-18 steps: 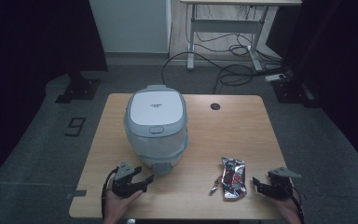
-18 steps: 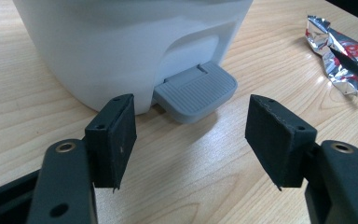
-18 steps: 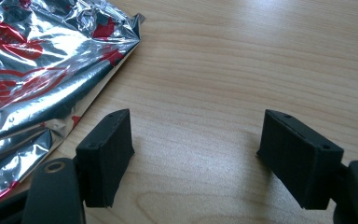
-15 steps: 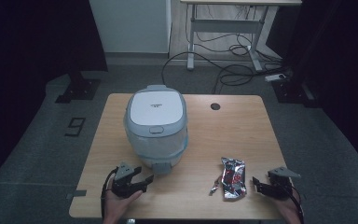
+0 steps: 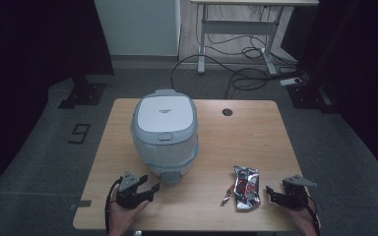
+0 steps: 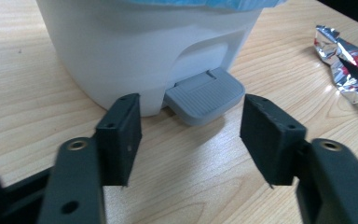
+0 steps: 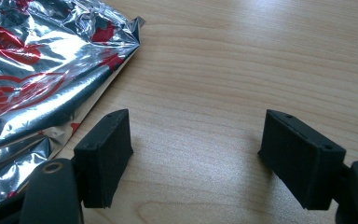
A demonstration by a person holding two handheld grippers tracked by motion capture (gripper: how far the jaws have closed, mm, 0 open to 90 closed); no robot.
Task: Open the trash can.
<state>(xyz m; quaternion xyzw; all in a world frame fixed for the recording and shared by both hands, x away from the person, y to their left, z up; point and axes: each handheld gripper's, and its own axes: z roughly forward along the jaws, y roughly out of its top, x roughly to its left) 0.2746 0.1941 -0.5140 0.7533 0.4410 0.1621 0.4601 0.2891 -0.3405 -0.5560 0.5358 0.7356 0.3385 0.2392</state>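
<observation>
Nearby, crumpled silver-and-red foil wrapper (image 5: 246,187) lies flat on table (image 5: 256,132).

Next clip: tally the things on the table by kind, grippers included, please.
Pedal bin: 1
Foil wrapper: 1
Torn foil scrap: 1
Grippers: 2, left gripper and right gripper, both open
Total: 5

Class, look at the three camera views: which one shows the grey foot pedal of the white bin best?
The left gripper view: the foot pedal is close and sharp, its ribbed top facing the open left hand-held gripper. The high view shows it as a small grey tab under the bin.
</observation>
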